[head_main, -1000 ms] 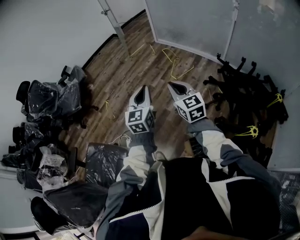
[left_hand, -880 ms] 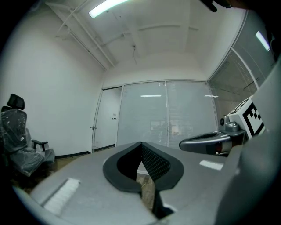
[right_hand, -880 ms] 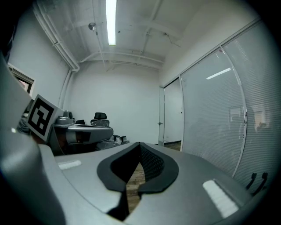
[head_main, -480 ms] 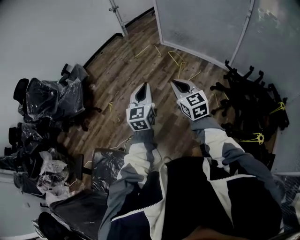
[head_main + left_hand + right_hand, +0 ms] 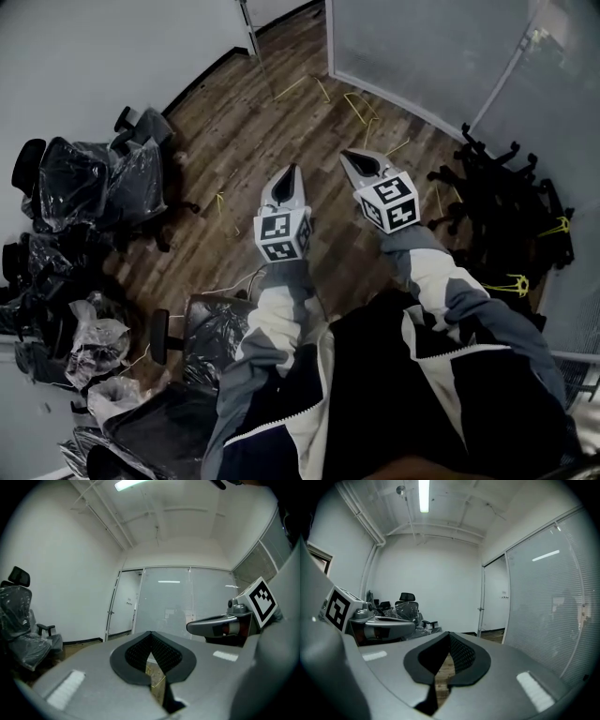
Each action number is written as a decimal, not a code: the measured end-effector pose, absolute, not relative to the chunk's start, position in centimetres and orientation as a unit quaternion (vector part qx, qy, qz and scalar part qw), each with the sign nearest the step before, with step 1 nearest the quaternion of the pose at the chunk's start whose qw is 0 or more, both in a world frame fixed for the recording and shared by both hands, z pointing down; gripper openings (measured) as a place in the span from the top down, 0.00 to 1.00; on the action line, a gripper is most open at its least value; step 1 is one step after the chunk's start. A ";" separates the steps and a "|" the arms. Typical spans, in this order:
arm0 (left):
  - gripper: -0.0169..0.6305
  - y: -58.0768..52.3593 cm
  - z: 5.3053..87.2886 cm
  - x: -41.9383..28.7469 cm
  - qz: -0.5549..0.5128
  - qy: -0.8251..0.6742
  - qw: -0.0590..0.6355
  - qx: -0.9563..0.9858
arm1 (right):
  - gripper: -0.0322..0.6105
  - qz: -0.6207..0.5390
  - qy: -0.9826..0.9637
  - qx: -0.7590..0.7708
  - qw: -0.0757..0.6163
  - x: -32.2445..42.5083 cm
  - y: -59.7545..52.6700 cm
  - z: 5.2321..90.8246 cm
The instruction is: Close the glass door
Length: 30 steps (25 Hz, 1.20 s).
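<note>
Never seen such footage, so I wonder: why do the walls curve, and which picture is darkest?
Head view: darkest, murky; the black chair bases lose detail in shadow. Left gripper view: wide-angle lens bows the walls, black corners, ceiling light glares at the top. Right gripper view: same bowing; the strip light is blown out and mirrored on the frosted glass wall.

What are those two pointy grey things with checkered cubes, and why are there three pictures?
They are hand-held grabbers, not a robot. A person holds the left gripper and right gripper, one in each hand. One picture comes from a camera on the person's head, looking down; the other two come from cameras riding on each gripper. Both are shut and hold nothing. On the wooden floor are chairs wrapped in plastic, black chair bases and yellow straps. Ahead is a frosted glass wall.
</note>
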<state>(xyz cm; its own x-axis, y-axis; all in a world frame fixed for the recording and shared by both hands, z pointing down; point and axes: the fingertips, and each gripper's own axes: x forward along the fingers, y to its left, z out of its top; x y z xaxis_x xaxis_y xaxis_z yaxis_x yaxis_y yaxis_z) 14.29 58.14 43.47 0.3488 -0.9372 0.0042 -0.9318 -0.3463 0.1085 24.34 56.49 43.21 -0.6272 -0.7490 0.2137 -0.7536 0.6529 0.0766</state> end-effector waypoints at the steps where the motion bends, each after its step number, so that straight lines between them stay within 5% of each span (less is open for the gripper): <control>1: 0.97 57.6 43.8 13.9 -0.029 -0.572 0.050 0.818 | 0.94 0.010 -0.903 0.414 0.116 23.9 55.9 43.3; 30: 0.97 20.9 43.6 8.9 -0.021 -0.654 0.058 0.754 | 0.94 0.005 -0.945 0.310 0.108 17.0 18.2 43.6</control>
<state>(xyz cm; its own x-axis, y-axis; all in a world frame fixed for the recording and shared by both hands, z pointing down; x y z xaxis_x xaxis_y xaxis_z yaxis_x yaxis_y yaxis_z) 8.86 20.92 43.60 0.1428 -0.9888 0.0442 -0.9840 -0.1370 0.1141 16.97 18.18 43.55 -0.7848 -0.5838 0.2078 -0.5860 0.8083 0.0576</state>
